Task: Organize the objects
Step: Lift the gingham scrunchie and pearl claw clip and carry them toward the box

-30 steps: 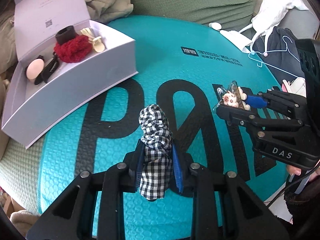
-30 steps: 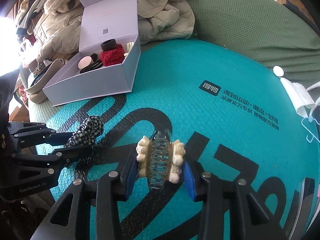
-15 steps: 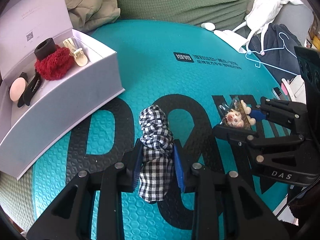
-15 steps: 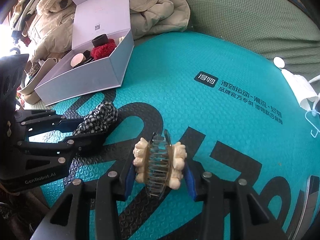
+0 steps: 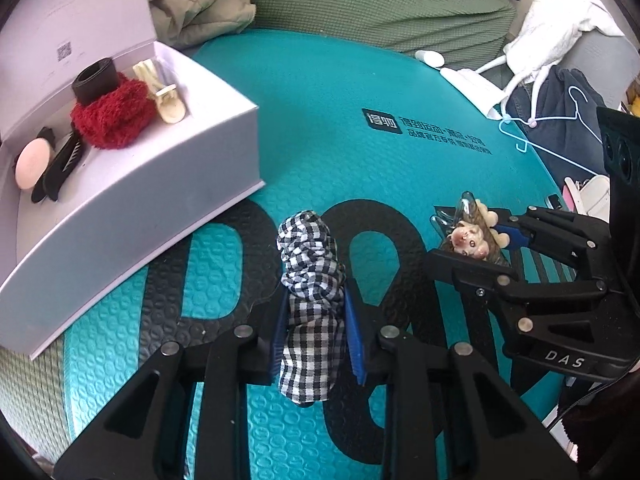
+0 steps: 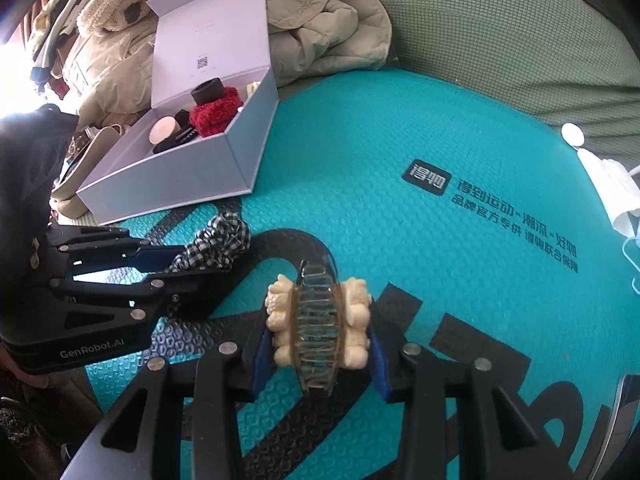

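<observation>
Left gripper (image 5: 316, 332) clamped on black-and-white gingham fabric scrunchie (image 5: 310, 280), blue pads (image 5: 354, 334) pressed to both sides, cloth bunched and sticking out past the tips. Held above teal embossed foam mat with large black lettering (image 5: 360, 80), not touching it as far as can be told.

Right gripper (image 6: 318, 344) clamped on clear plastic claw hair clip with cream bear-shaped figures on each side (image 6: 318, 320); blue pads (image 6: 262, 352) bearing on the cream figures, clear teeth pointing up between them. Seen from left wrist view, same clip (image 5: 470, 236) at tip of right gripper (image 5: 480, 248), near the scrunchie but apart from it.

Open pale lilac cardboard box with hinged lid upright (image 6: 180, 176) on the mat's far left edge. Inside: red fluffy scrunchie (image 5: 114, 118), black band (image 5: 94, 80) leaning on it, cream claw clip (image 5: 164, 96) at the right end, round pink puff (image 5: 32, 162) and black comb-like clip (image 5: 62, 164) at the left end.

Beige padded jacket (image 6: 320, 20) heaped behind box. Light blue wire hanger (image 5: 552, 120) and white garment (image 5: 556, 16) off mat's right edge
</observation>
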Available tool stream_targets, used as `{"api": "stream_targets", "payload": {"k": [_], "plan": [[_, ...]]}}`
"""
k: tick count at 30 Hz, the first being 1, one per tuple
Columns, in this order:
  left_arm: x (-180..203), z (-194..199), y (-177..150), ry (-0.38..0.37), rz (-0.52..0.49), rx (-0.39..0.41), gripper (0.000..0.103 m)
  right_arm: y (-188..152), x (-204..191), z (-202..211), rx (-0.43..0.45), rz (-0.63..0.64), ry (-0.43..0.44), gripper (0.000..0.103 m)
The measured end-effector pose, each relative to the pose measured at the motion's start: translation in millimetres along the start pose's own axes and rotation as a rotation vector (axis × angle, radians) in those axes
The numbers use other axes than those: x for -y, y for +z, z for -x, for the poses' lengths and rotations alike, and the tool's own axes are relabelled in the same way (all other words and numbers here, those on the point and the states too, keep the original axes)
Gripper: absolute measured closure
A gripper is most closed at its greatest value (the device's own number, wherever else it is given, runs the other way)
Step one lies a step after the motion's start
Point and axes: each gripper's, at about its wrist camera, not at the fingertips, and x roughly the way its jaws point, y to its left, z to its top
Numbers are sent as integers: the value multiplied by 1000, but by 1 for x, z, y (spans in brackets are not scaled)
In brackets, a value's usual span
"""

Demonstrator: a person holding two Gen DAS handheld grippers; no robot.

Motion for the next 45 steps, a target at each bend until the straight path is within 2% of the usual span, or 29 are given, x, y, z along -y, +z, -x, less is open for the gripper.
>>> {"api": "stream_targets", "payload": {"k": [4,14,19,22,32,39,45], "plan": [[-6,8,-8,17,40,3,79,1,-8,0,9,6,49,63],[-21,53,-31,65,85,72,79,7,-50,9,23,113,96,63],[-37,78,-47,113,137,92,79,9,-77,14,38,175,142,63],[-47,94,-57,153,174,107,79,13,-91,14,30,179,208,63],[-73,128,-88,234,253,123,79,19,-148,11,38,294,295,63],[-85,149,-92,255,282,140,79,24,-169,20,55,335,316,63],[-92,161,-83,249,277,157,79,33,-178,22,60,344,305,63]]}}
